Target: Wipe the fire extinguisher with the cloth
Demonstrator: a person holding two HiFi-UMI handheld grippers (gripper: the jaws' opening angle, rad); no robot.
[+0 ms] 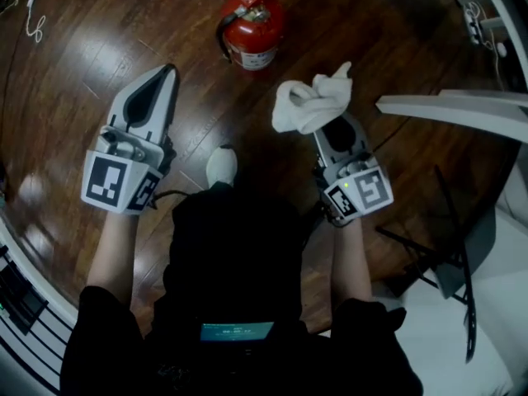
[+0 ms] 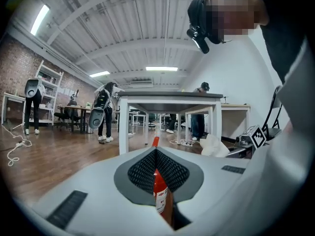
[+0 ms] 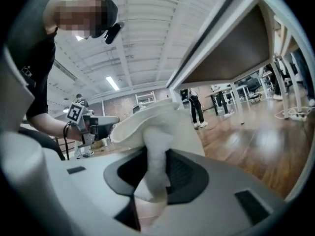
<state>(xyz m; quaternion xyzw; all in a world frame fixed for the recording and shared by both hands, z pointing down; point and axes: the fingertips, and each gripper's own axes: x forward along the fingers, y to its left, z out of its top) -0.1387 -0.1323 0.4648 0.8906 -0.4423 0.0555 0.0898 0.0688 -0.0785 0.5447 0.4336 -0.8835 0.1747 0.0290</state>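
A red fire extinguisher [image 1: 254,25] stands upright on the wooden floor ahead of me. My left gripper [image 1: 162,76] hovers to its lower left, jaws pressed together and empty. In the left gripper view only a red sliver of the extinguisher [image 2: 160,193] shows through the slit between the jaws of the left gripper [image 2: 156,154]. My right gripper [image 1: 330,126] is shut on a bunched white cloth [image 1: 312,104], held to the lower right of the extinguisher and apart from it. The cloth [image 3: 156,136] fills the middle of the right gripper view, pinched in the right gripper [image 3: 153,181].
A white table [image 1: 462,106] juts in at the right, with a black folding frame [image 1: 441,262] below it. Cables lie at the top left [image 1: 33,15] and a power strip at the top right [image 1: 478,19]. My shoe [image 1: 221,165] is between the grippers. People stand far off [image 2: 106,112].
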